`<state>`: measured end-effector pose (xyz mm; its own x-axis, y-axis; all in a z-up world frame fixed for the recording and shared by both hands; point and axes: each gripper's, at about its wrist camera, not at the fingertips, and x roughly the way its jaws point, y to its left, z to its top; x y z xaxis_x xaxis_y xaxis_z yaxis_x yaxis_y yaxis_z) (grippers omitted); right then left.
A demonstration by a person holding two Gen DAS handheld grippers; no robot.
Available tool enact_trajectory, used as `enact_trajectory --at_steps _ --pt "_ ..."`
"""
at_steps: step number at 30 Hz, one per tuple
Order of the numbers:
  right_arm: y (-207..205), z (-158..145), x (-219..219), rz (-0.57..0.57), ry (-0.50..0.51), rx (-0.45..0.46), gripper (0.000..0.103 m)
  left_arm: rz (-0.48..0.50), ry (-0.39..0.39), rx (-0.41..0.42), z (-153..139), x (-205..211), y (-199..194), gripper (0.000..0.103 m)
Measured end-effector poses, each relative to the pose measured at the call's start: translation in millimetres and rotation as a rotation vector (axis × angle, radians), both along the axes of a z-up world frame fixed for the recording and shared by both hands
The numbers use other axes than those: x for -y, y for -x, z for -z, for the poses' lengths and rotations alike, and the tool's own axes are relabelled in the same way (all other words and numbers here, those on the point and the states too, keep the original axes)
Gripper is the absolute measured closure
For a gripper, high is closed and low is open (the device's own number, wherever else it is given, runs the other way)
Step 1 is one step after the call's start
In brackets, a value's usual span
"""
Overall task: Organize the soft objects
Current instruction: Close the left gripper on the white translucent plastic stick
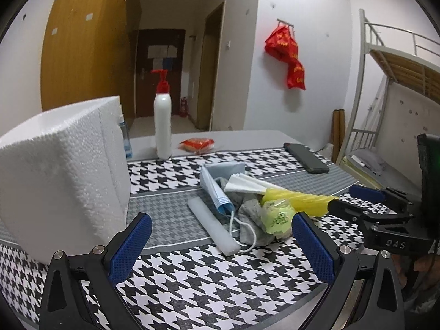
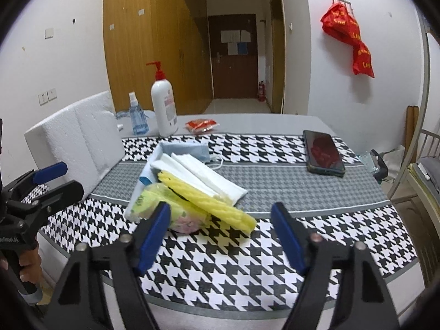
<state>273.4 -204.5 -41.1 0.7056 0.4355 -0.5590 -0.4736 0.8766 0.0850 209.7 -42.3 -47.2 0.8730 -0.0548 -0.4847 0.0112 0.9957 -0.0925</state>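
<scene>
A pile of soft things lies mid-table on the houndstooth cloth [image 1: 192, 275]: a yellow foam strip [image 1: 299, 198] [image 2: 209, 202], a blue face mask [image 1: 217, 184] [image 2: 189, 148], white folded tissues [image 1: 244, 184] [image 2: 203, 173], a grey cloth [image 1: 251, 220], a green plastic bag [image 1: 276, 216] [image 2: 150, 200] and a white foam roll [image 1: 213, 224]. My left gripper [image 1: 221, 243] is open and empty, just in front of the pile. My right gripper [image 2: 220, 235] is open and empty, close to the yellow strip's near end. It also shows at the right of the left wrist view [image 1: 354, 200].
A white foam box [image 1: 63, 176] [image 2: 74, 137] stands at the left. Behind the pile are a pump bottle [image 1: 162, 121] [image 2: 164, 104], a blue spray bottle [image 2: 136, 115] and a red snack packet [image 1: 196, 144] [image 2: 200, 124]. A phone [image 1: 306, 157] [image 2: 324, 152] lies at the right.
</scene>
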Motion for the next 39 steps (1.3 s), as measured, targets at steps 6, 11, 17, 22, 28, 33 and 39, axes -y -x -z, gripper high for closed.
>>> enact_trajectory --at_steps 6,11,17,22,28,33,39 --pt "-9 6 -4 -0.014 0.039 -0.005 0.03 -0.007 -0.009 -0.063 8 1 -17 0.001" --pt "-21 15 -5 -0.023 0.054 -0.042 0.038 -0.051 -0.042 -0.121 17 0 -34 0.001" --pt "-29 23 -2 -0.014 0.07 -0.07 0.038 -0.092 -0.044 -0.204 28 -3 -53 0.003" --pt "-31 27 -5 -0.02 0.087 -0.072 0.042 -0.12 -0.02 -0.289 40 -8 -69 0.018" --pt "-34 30 -4 -0.017 0.091 -0.088 0.045 -0.125 0.013 -0.348 50 -11 -81 0.034" --pt "-34 31 -3 -0.017 0.087 -0.088 0.045 -0.11 0.031 -0.378 57 -8 -88 0.046" --pt "-32 30 -1 -0.02 0.08 -0.085 0.045 -0.101 0.025 -0.372 55 -1 -92 0.064"
